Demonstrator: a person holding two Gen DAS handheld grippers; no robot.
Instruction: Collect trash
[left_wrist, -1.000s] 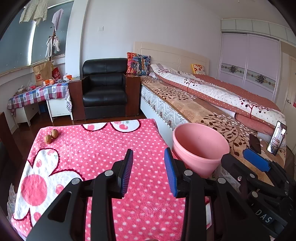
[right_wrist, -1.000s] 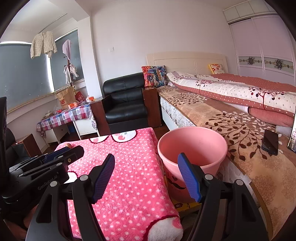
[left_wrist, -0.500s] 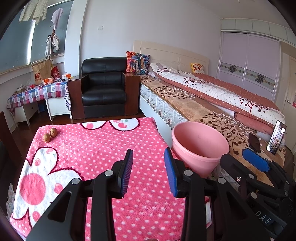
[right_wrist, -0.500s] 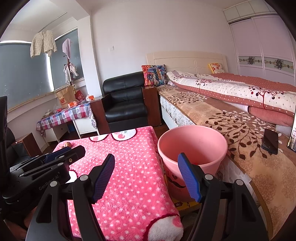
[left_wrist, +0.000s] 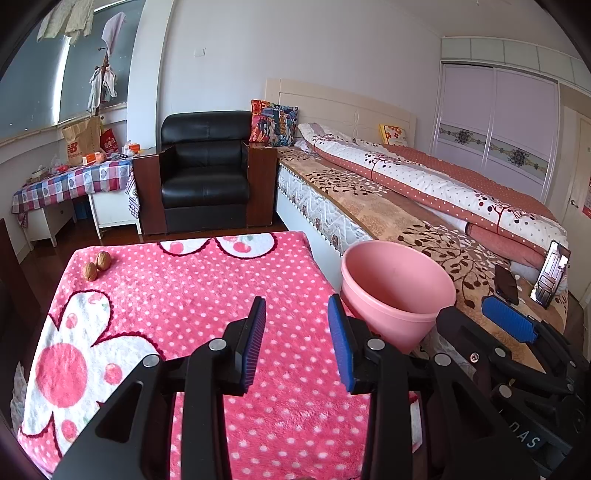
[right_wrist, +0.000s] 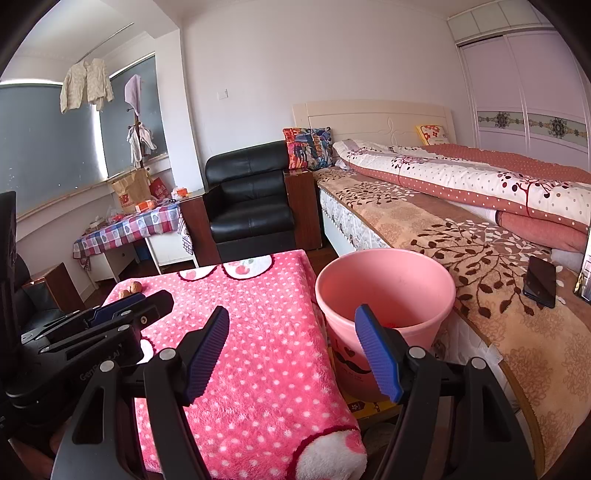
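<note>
Hovering over the pink blanket (left_wrist: 207, 295) with both tools empty, I judge this to be the search-and-approach step of the collection; nothing is in hand. My left gripper (left_wrist: 297, 336) has its blue pads spread with only blanket visible between them; my right gripper (right_wrist: 291, 350) is spread wider, likewise gripping nothing, its right finger hanging in front of the pink bucket (right_wrist: 384, 288).

The only loose items I can find on the blanket are two walnuts (left_wrist: 96, 265), touching each other near its far left corner, well apart from both tools; the right view shows them too, partly behind the left tool. I take these to be the trash, though whether whole nuts or shells I cannot tell.

The next move, as I judge it, calls for carrying the left gripper forward and to the left across the blanket, then lowering it with a nut between the pads; they are small and round, so I expect they could roll or sink into the pile.

The bucket stands off the blanket's right edge, beside the bed (left_wrist: 406, 221); something small and reddish shows near its bottom in the right view, too unclear to name; otherwise it looks empty.
</note>
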